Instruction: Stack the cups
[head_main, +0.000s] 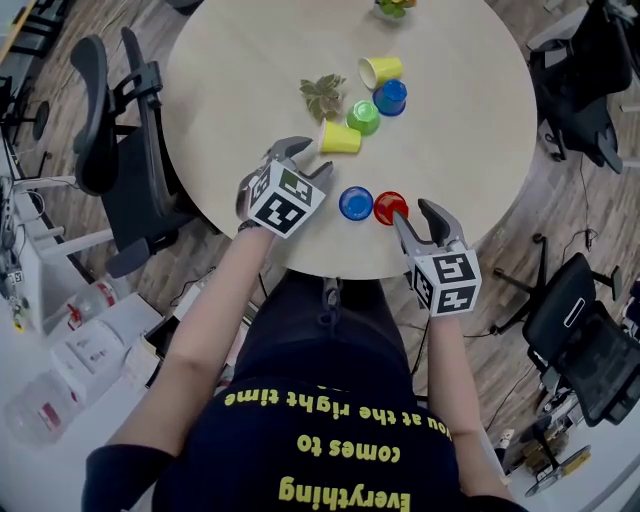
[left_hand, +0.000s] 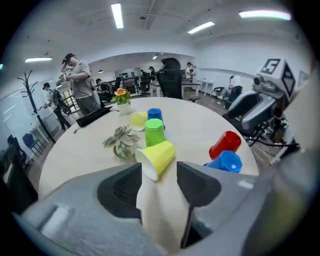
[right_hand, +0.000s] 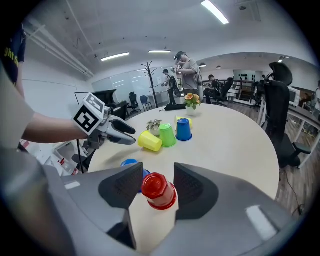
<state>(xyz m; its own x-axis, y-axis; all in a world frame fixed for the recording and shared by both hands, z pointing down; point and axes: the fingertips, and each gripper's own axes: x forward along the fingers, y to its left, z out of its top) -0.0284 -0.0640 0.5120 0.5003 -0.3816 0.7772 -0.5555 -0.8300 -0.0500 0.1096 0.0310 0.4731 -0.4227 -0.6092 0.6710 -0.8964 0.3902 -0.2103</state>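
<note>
Six cups are on the round table (head_main: 470, 120). A yellow cup (head_main: 340, 138) (left_hand: 156, 157) lies on its side, rim toward my left gripper (head_main: 308, 160) (left_hand: 159, 175), which is open just short of it. Behind it stand a green cup (head_main: 363, 117) (left_hand: 154, 132) and a blue cup (head_main: 390, 97) upside down, with a second yellow cup (head_main: 380, 70) lying beyond. Near the front edge, a blue cup (head_main: 355, 203) and a red cup (head_main: 389, 207) (right_hand: 159, 190) stand upside down. My right gripper (head_main: 415, 215) (right_hand: 152, 187) is open, with the red cup at its fingertips.
A leafy sprig (head_main: 322, 95) lies left of the green cup. A small flower pot (head_main: 395, 8) stands at the table's far edge. Office chairs (head_main: 120, 120) (head_main: 590, 70) ring the table. People stand far off in both gripper views.
</note>
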